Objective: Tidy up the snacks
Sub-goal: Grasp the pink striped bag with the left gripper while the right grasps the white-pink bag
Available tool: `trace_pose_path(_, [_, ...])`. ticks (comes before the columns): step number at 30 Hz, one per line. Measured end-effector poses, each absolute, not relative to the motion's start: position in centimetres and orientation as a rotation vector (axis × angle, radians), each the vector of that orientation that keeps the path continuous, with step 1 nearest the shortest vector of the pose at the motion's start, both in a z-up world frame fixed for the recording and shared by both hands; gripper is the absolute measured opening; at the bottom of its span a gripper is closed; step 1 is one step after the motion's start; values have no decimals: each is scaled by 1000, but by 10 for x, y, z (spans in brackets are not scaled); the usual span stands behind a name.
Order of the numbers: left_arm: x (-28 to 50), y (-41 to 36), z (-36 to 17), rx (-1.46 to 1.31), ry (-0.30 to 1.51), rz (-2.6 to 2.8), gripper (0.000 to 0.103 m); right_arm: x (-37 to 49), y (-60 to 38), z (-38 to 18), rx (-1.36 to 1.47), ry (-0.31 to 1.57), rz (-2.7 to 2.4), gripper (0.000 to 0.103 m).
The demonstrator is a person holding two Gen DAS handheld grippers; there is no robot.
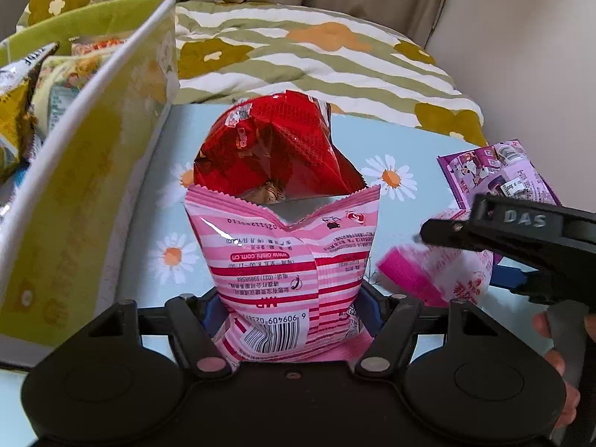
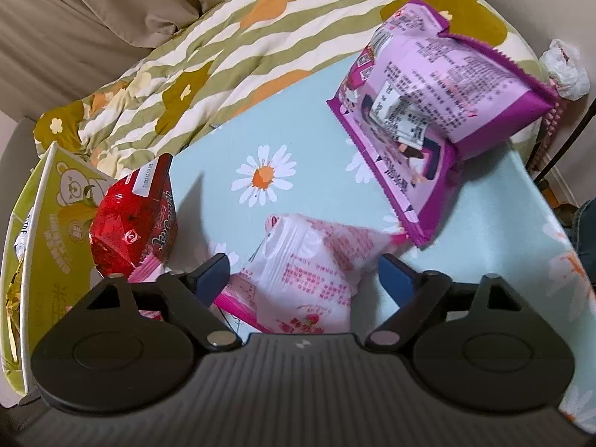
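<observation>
The left gripper is clenched on a pink-striped snack bag, its blue pads pressing the bag's lower sides at six o'clock in the left wrist view. The right gripper stands wide, not gripping: a white-and-pink snack packet lies between its blue fingers with gaps showing on both sides, at six o'clock in the right wrist view.

From largest to smallest: a green, white and orange floral quilt fills the twelve o'clock background. In front of it lies the pale blue daisy-print tabletop. A yellow-green cardboard box stands at nine o'clock of the left view, already holding several snack bags; it seems the sorting destination. Two purple snack bags lie stacked at two o'clock in the right view. A red snack bag sits just beyond the pink-striped one, at the centre of the left view.

Risks, as a judgement: the pink-striped bag is puffy and pinched only near its bottom, so it could slide or tip out when lifted toward the box, or nudge the red bag. The right fingers could close off-centre on the slippery packet and squeeze it away. The two grippers are near each other, so a careless swing might make them collide.
</observation>
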State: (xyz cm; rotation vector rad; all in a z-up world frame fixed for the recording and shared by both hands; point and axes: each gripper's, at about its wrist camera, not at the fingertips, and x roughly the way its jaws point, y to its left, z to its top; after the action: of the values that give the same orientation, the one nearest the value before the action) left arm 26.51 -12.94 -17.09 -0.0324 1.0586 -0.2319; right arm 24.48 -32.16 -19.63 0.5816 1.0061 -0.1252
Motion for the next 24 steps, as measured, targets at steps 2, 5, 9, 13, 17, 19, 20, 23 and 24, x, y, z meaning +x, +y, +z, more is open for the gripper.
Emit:
trace_pose_path(2, [264,-129,-169,-24,1051,-231,73,248,-317,-198,553,1016,-130,85])
trace_pose_path(5, [261,-128,-167,-16,1044,-234,73,248,-316,-202,529,1021,-119,76])
trace_pose_path(9, [254,-128,-166,-10,1040,-241,73,245,-311,-202,460,1018,-102,61])
trace_pose_path(13, [247,-132,-159,-15,1026,-251,73,237,-310,-195,425,1001,-87,53])
trace_pose_path(17, [237,-133,-142,-14,984,-238,73,229,-309,-180,400,972,-62,52])
trace_pose_path(19, [232,-132,-132,-21,957,-229,73,225,-308,-168,392,950,-41,52])
trace_pose_path(20, [230,-130,-125,-24,943,-223,73,223,-307,-162,384,938,-30,52])
trace_pose_path(23, [221,-124,-105,-34,893,-200,73,217,-302,-139,351,887,5,52])
trace_pose_path(24, [217,-121,-98,-37,876,-191,73,215,-299,-131,341,870,18,52])
